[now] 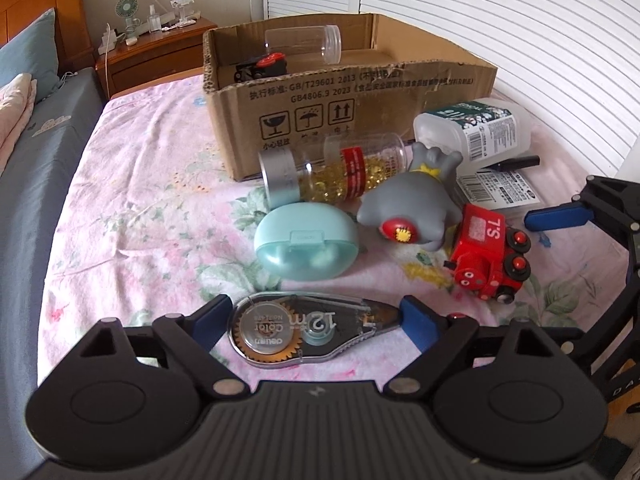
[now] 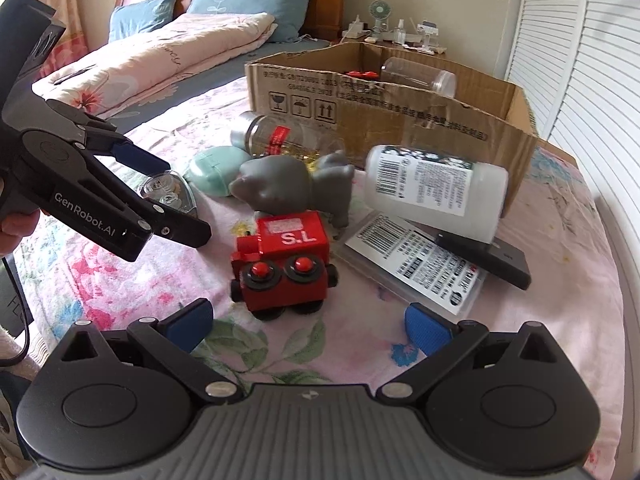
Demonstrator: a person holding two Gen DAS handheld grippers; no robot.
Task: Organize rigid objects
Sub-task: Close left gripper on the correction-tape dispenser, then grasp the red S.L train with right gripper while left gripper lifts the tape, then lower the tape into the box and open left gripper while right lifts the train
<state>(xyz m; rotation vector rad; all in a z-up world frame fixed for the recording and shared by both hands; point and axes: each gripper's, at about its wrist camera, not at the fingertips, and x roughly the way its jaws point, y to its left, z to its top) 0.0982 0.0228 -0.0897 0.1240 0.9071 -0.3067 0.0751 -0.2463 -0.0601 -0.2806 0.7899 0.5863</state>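
Two risks: the correction tape dispenser point(image 1: 308, 330) is flat, smooth and teardrop-shaped, so a pinch across its length could squirt it out sideways or tip it up on the soft bed point(image 1: 132, 184).
Cause: pads meeting the rounded end and the narrow tip unevenly.
Left gripper point(image 1: 316, 322): jaws spread around the dispenser, one blue pad at each end; contact cannot be confirmed, so it is probably not yet pinched.
Dispenser position: lying flat on the bed, between the jaws, nearest the camera.
Right gripper point(image 2: 308, 320): jaws spread wide, empty, hovering just short of the red toy train point(image 2: 282, 264).
Destination: cardboard box point(image 1: 344, 100), well behind the clutter.
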